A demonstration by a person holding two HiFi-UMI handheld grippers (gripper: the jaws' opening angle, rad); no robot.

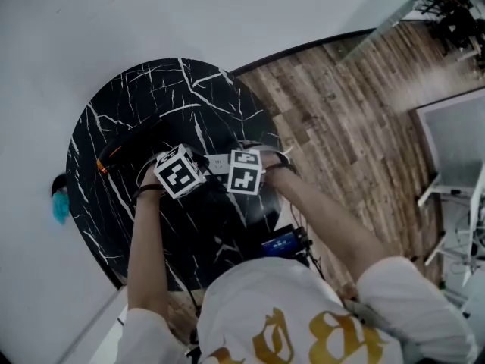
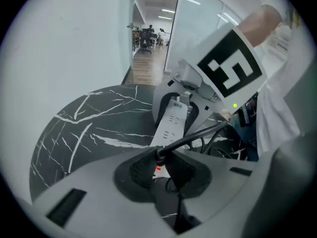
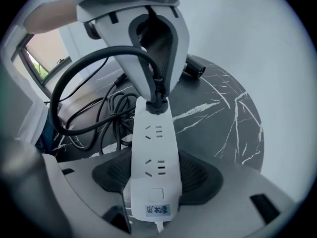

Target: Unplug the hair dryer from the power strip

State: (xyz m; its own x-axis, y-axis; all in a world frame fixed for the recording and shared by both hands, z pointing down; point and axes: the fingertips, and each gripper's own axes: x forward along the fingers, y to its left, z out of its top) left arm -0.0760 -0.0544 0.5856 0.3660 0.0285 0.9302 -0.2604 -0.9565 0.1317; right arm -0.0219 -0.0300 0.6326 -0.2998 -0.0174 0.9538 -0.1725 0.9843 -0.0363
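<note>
A white power strip [image 3: 153, 167] lies on the black marble table [image 1: 106, 203], and my right gripper [image 3: 156, 175] is shut on its near end. At the strip's far end a black plug [image 3: 156, 102] sits in the last socket. My left gripper [image 2: 158, 170] is shut on that plug [image 2: 158, 155], pointing steeply down. The plug's thick black cable [image 3: 74, 78] arches away from it. The black hair dryer [image 1: 129, 144] lies on the table beyond the grippers. In the head view the two marker cubes [image 1: 180, 171] stand side by side, hiding the jaws.
A loose coil of black cables [image 3: 106, 113] lies beside the strip. The round table's edge runs close to a white wall on one side and wood floor [image 1: 341, 127] on the other. A blue object [image 1: 61, 203] sits off the table's left rim.
</note>
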